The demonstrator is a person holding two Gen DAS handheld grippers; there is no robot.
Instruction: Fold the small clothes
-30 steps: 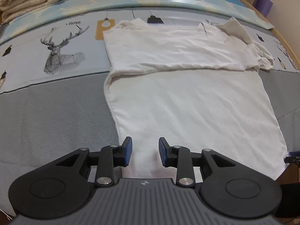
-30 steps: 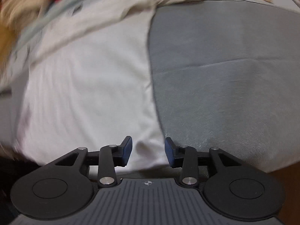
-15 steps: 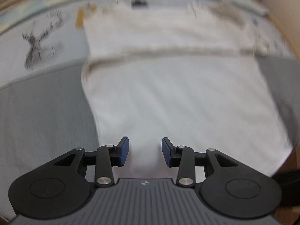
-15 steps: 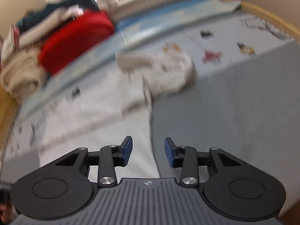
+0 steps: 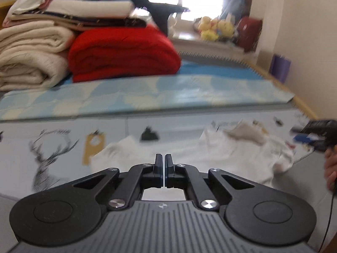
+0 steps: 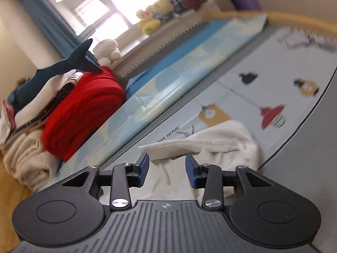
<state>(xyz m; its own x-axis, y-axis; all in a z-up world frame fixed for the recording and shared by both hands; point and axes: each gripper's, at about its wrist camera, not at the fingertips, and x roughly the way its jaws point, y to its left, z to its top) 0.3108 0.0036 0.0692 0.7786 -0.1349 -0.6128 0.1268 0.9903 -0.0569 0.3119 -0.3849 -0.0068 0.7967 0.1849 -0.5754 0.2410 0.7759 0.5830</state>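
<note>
One white shirt (image 5: 189, 154) lies rumpled; left gripper (image 5: 163, 168) closed on nothing, right gripper (image 6: 167, 168) closing, empty.

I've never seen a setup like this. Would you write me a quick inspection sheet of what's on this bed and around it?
Surface: bed cover printed with a deer and lamps, grey further out.
Job's things: white shirt, partly folded, rumpled at the collar end.
Clutter: red blanket, cream blankets, folded clothes, plush shark.
Grippers: left gripper shut, nothing visibly between its fingers; right gripper closing above the shirt, not pressing it.
Cables: thin black cable at the right edge.
Surroundings: bright window, yellow plush toys, purple container.
</note>
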